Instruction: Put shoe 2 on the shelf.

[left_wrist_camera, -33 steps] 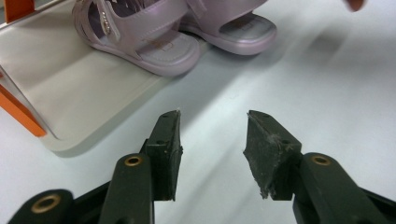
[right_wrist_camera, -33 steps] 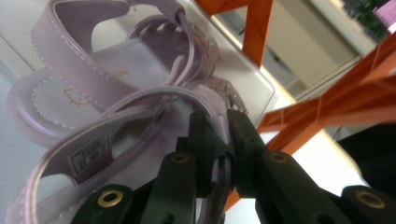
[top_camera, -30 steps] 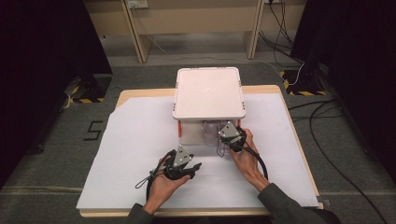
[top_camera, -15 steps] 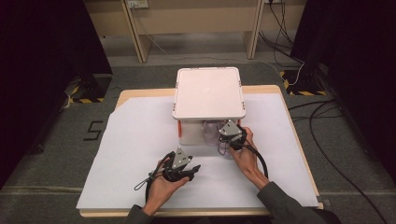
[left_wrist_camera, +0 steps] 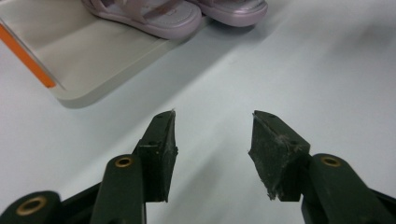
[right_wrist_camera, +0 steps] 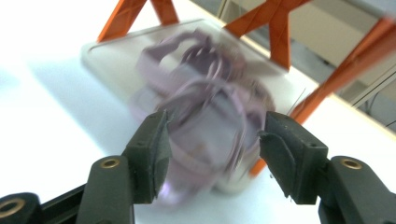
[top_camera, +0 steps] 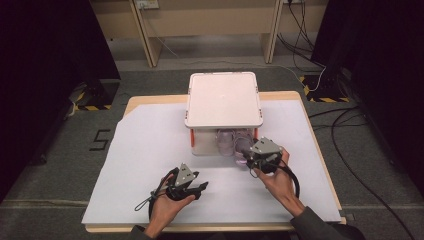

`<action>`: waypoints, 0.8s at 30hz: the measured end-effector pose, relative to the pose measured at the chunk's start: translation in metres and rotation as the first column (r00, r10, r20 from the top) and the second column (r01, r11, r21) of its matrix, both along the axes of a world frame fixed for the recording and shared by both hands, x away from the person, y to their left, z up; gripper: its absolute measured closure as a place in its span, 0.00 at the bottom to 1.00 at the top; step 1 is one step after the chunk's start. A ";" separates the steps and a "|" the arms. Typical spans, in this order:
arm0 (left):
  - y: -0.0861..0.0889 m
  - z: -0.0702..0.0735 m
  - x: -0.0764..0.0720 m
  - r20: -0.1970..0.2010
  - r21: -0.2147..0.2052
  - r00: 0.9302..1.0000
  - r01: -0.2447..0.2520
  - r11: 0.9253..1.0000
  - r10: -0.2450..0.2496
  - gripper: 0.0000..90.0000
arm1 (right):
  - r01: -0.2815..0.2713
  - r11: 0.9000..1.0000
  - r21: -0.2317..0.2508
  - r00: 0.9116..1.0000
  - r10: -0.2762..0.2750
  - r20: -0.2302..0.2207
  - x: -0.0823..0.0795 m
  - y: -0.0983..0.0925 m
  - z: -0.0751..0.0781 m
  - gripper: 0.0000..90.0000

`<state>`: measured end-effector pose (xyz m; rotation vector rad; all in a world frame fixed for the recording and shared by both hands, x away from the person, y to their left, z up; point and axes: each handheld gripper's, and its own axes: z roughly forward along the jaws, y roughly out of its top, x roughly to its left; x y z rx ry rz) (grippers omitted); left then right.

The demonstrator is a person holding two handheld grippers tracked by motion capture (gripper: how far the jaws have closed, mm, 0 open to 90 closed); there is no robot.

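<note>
Right gripper point(right_wrist_camera: 212, 140) at lower centre, jaws just opening wide, blurred lilac sandals point(right_wrist_camera: 201, 116) beyond them, unheld. Sandals likely light, flexible; straps or sole edge offer purchase.

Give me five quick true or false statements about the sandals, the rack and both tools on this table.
1. The pale purple strappy sandals sit on the bottom shelf of the white rack with orange legs. True.
2. The left tool grips a sandal. False: its jaws are open over bare white sheet.
3. The right tool is at the sandals, its jaws just opened. True.
4. A box stands on the rack's top. False: the top is bare.
5. Both sandals are black. False: pale purple.
</note>
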<state>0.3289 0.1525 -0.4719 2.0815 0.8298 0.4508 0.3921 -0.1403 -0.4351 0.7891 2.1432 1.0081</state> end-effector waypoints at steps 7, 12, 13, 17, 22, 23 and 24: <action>0.008 -0.004 -0.005 -0.015 0.002 1.000 -0.013 1.000 0.013 0.54 | 0.019 0.998 0.063 0.991 -0.010 -0.130 -0.009 -0.014 -0.017 0.38; 0.010 -0.006 -0.006 -0.024 0.004 1.000 -0.014 1.000 0.014 0.53 | 0.026 0.999 0.030 0.986 -0.021 -0.168 -0.008 -0.006 -0.032 0.34; 0.010 -0.006 -0.006 -0.026 0.000 1.000 -0.017 1.000 0.017 0.53 | 0.027 0.999 0.027 0.984 -0.022 -0.174 -0.007 -0.005 -0.034 0.33; 0.010 -0.007 -0.006 -0.030 0.002 0.999 -0.015 1.000 0.015 0.52 | 0.024 1.000 0.017 0.982 -0.021 -0.189 -0.003 0.003 -0.045 0.27; 0.009 -0.008 -0.006 -0.034 0.008 0.999 -0.008 1.000 0.008 0.52 | 0.032 0.999 -0.032 0.987 -0.037 -0.158 0.005 0.009 -0.052 0.29; 0.009 -0.008 -0.006 -0.035 0.007 0.999 -0.006 1.000 0.006 0.52 | 0.027 0.999 -0.036 0.987 -0.032 -0.158 0.006 0.008 -0.051 0.30; 0.009 -0.008 -0.006 -0.035 0.003 0.999 -0.010 1.000 0.011 0.52 | 0.024 0.999 -0.045 0.988 -0.031 -0.153 0.006 0.007 -0.051 0.31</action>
